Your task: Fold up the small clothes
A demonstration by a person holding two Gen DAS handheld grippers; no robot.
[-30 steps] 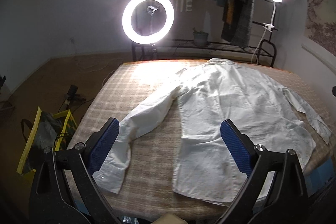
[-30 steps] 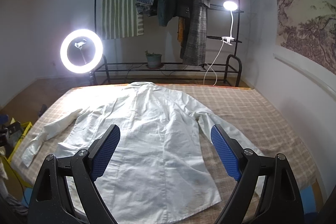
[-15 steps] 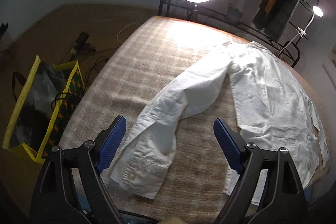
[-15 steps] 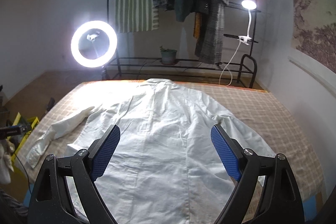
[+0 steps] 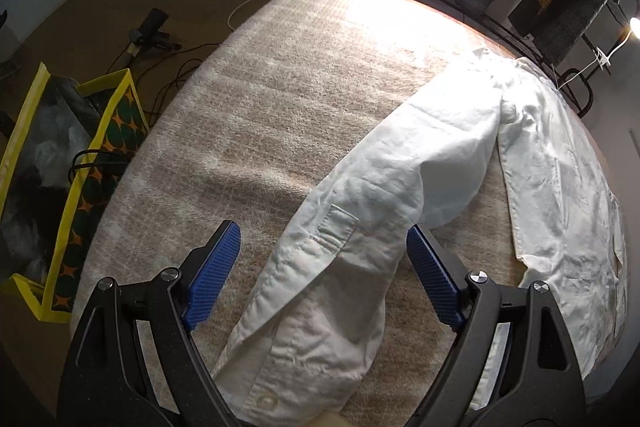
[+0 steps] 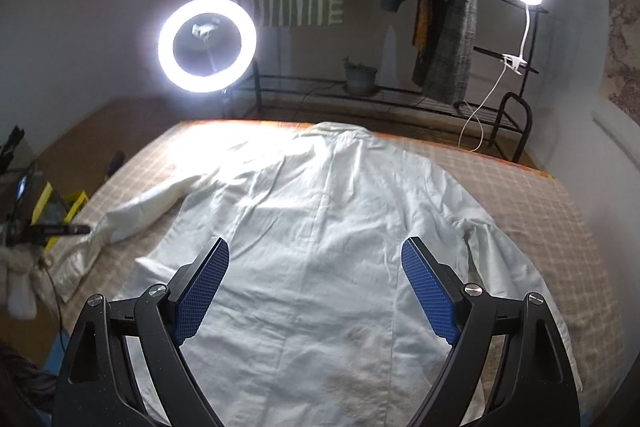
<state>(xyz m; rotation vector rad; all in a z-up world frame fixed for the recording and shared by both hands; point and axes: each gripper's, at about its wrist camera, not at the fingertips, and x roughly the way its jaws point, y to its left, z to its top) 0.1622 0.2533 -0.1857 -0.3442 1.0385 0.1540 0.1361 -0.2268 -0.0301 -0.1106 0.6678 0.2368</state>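
One shirt (image 6: 320, 247); two lamps (image 6: 207, 45)
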